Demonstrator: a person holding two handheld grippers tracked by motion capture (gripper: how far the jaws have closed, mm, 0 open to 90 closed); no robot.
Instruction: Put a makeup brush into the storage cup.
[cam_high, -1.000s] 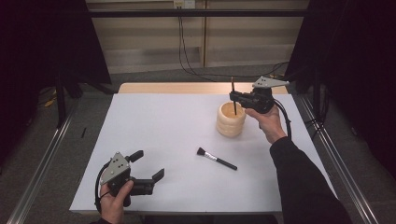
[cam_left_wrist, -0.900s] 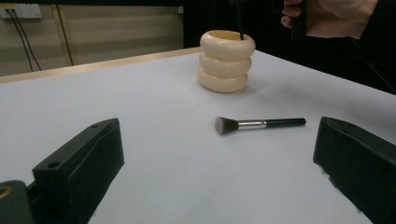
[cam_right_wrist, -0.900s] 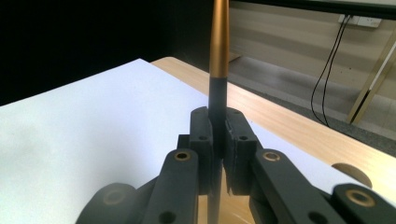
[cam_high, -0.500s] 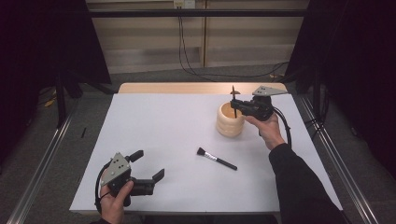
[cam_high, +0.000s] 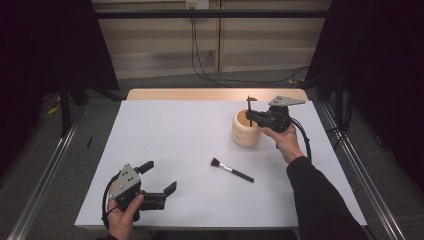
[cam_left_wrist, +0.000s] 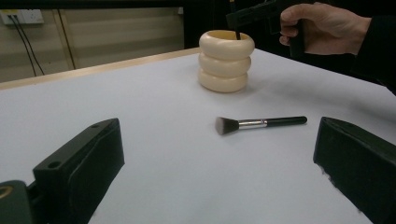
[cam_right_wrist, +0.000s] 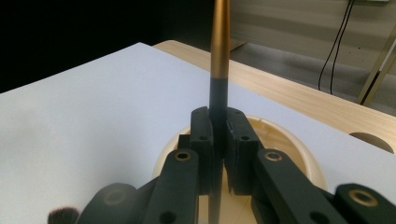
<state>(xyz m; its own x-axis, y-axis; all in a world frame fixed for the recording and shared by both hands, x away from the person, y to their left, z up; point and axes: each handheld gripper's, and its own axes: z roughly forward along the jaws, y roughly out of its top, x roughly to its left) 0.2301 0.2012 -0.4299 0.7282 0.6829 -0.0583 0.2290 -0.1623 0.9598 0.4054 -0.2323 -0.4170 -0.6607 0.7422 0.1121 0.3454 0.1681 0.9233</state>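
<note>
Upright gold-and-black brush (cam_right_wrist: 219, 70) above cream holder (cam_high: 244, 131).

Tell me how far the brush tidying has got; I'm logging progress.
Nothing looks finished yet. In hand: the right hand-held gripper is shut on an upright black-and-gold brush held over the cream ringed holder. Left: the makeup brush lying on the white table, and the left hand-held gripper sits open.

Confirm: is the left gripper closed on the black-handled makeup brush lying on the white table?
No: the left gripper has its jaws spread wide, and the black-handled makeup brush lies apart on the white table between them.
</note>
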